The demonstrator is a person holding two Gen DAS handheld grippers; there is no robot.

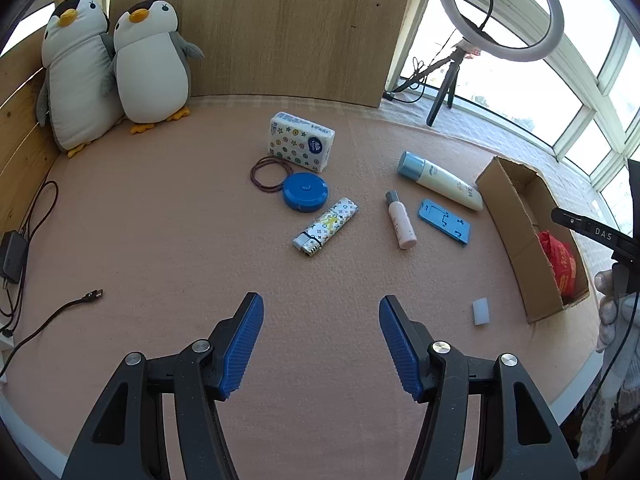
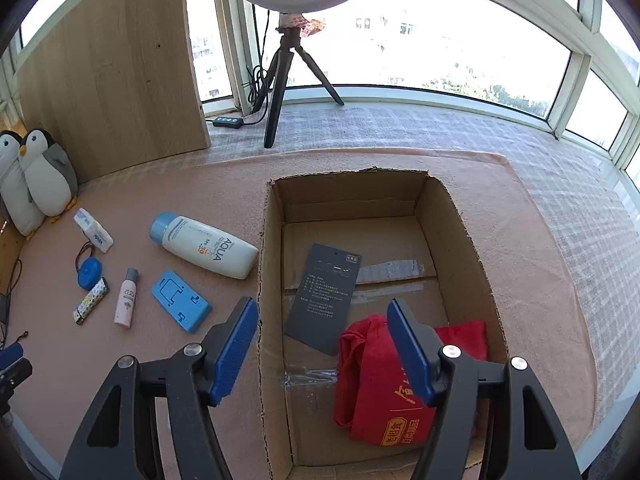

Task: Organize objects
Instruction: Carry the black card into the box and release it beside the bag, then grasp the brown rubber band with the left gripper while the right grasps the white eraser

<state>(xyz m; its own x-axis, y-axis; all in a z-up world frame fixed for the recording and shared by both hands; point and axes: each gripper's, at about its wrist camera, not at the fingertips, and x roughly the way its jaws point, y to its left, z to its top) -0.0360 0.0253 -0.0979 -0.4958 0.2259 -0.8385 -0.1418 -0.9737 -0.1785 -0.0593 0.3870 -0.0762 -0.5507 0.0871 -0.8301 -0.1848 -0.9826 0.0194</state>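
An open cardboard box (image 2: 460,216) (image 1: 516,216) holds a red pouch (image 2: 376,392) and a dark card (image 2: 324,300). On the pink mat lie a sunscreen bottle (image 1: 440,180) (image 2: 204,246), a small pink bottle (image 1: 400,220) (image 2: 127,298), a blue phone stand (image 1: 444,222) (image 2: 181,306), a patterned lighter (image 1: 325,228) (image 2: 91,301), a blue tape measure (image 1: 305,192) (image 2: 89,274), a tissue pack (image 1: 301,141) (image 2: 93,230), a hair tie (image 1: 266,174) and a white eraser (image 1: 481,311). My left gripper (image 1: 322,346) is open and empty above the mat. My right gripper (image 2: 322,354) is open and empty over the box's near end.
Two plush penguins (image 1: 116,64) (image 2: 36,176) lean against a wooden panel (image 1: 260,20) at the back left. A ring light on a tripod (image 1: 500,12) (image 2: 292,60) stands by the windows. Cables and a charger (image 1: 14,256) lie at the mat's left edge.
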